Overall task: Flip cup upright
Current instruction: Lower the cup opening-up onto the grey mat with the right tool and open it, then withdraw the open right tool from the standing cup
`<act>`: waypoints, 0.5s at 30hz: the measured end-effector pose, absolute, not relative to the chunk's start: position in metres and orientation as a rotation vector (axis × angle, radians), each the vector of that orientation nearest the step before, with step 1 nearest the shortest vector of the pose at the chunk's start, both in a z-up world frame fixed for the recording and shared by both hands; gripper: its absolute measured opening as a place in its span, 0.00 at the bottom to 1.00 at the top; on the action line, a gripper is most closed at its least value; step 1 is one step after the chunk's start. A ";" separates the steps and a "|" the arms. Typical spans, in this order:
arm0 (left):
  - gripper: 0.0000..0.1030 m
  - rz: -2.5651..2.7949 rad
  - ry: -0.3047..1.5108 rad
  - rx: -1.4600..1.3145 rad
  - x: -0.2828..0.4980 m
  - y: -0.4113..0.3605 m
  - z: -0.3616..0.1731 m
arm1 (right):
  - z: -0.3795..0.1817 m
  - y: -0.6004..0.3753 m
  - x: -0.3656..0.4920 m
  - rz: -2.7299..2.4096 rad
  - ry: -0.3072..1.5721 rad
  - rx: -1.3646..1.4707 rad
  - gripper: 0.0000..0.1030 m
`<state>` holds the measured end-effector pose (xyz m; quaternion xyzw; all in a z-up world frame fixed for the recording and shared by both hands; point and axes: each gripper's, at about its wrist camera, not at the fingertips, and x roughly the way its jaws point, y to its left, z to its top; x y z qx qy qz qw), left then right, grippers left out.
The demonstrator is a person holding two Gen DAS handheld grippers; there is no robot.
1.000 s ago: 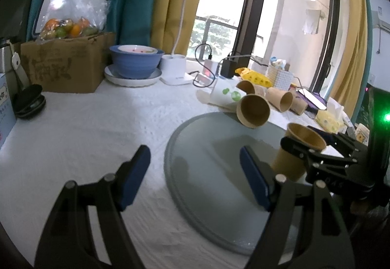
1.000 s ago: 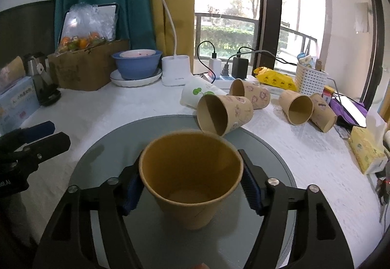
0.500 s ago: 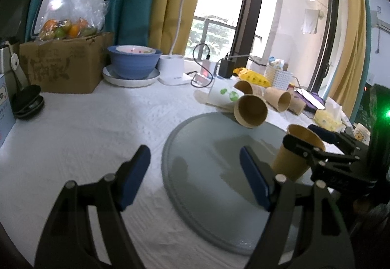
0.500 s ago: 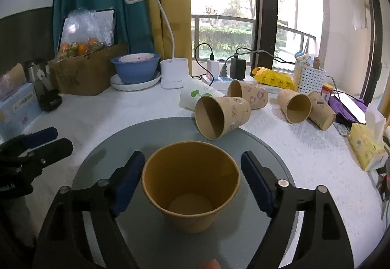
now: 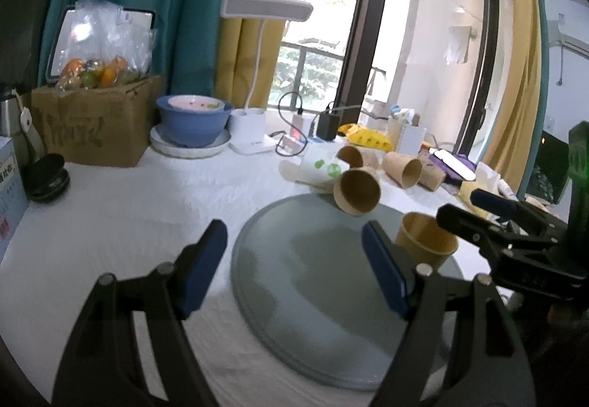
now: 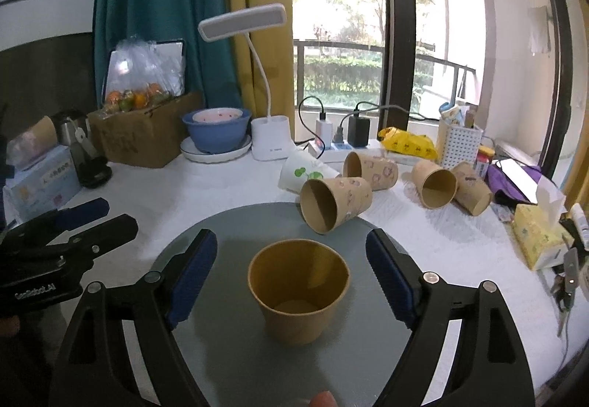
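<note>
A plain brown paper cup [image 6: 299, 293] stands upright on the grey round tray [image 6: 206, 362]. My right gripper [image 6: 296, 278] is open, its blue pads wide on either side of the cup and not touching it. In the left wrist view the cup [image 5: 427, 243] stands on the tray [image 5: 313, 281] with the right gripper beside it. My left gripper [image 5: 294, 269] is open and empty over the tray's left edge. A printed brown cup [image 6: 335, 204] lies on its side at the tray's far rim.
Several more cups lie on their sides behind the tray, among them a white one [image 6: 305, 173] and a brown one [image 6: 434, 184]. A desk lamp [image 6: 270, 138], blue bowl [image 6: 217, 130], cardboard box [image 6: 147, 140], chargers and a tissue box [image 6: 541, 241] line the table.
My right gripper has opened, let go of the brown cup and drawn back a little. The cup stays upright on the tray. The left gripper has barely moved.
</note>
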<state>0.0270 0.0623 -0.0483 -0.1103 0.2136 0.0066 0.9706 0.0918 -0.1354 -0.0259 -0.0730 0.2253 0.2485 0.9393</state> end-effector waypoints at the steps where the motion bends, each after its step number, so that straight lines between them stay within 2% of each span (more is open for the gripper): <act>1: 0.75 0.010 0.424 -0.225 0.024 0.061 -0.045 | -0.023 -0.137 0.089 0.503 0.457 -0.148 0.83; 15: 0.75 -0.038 0.364 -0.185 0.000 0.045 -0.009 | 0.011 -0.172 0.052 0.458 0.420 -0.104 0.83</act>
